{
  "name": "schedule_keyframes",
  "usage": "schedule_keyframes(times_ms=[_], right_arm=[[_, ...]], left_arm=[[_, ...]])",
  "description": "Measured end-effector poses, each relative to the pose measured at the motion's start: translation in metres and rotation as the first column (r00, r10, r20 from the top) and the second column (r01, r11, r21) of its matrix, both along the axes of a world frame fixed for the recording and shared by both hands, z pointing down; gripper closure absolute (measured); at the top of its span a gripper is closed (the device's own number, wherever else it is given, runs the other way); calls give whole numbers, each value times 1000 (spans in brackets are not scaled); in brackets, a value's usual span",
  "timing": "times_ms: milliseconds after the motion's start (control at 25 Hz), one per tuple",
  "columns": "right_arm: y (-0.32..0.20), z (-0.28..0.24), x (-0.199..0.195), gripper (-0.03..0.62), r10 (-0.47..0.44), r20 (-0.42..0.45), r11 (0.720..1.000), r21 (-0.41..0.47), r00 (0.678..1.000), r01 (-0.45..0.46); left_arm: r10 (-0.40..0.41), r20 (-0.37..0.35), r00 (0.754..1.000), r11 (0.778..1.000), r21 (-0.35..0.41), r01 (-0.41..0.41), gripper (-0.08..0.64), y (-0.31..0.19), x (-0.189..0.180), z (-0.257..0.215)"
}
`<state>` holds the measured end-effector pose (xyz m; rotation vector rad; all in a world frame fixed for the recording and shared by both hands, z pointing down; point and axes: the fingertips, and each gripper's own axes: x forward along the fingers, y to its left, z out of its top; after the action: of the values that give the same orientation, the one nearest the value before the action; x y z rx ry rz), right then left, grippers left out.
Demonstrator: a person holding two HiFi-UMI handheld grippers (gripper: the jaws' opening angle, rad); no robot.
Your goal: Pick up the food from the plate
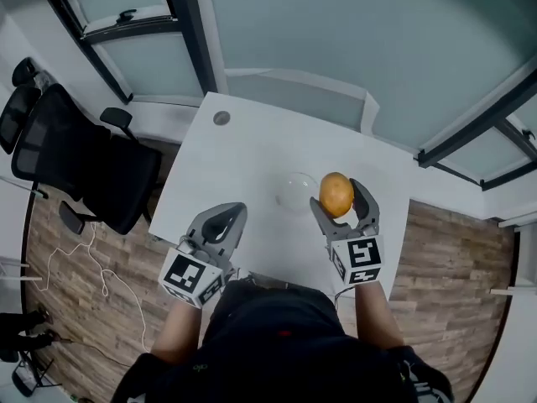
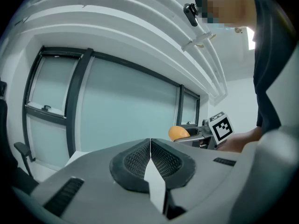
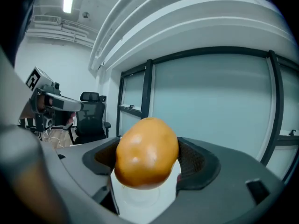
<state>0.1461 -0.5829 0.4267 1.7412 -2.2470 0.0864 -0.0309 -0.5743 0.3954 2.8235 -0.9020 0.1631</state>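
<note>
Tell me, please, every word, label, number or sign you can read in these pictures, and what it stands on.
No text can be read in any view.
Left marker cube, on the left tool: black-and-white square patterns only, no letters or numbers.
Right marker cube, on the right tool: likewise patterns only.
Orange food, plate, table: no print visible.
</note>
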Motion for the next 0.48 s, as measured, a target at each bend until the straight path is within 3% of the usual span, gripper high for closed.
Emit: schedule_keyframes(times_ms=[480], right_arm=[[25, -80, -11, 215, -14, 40, 989, 151, 999, 8]], left_arm=[[41, -57, 998, 989, 142, -32, 537, -4, 12, -51]])
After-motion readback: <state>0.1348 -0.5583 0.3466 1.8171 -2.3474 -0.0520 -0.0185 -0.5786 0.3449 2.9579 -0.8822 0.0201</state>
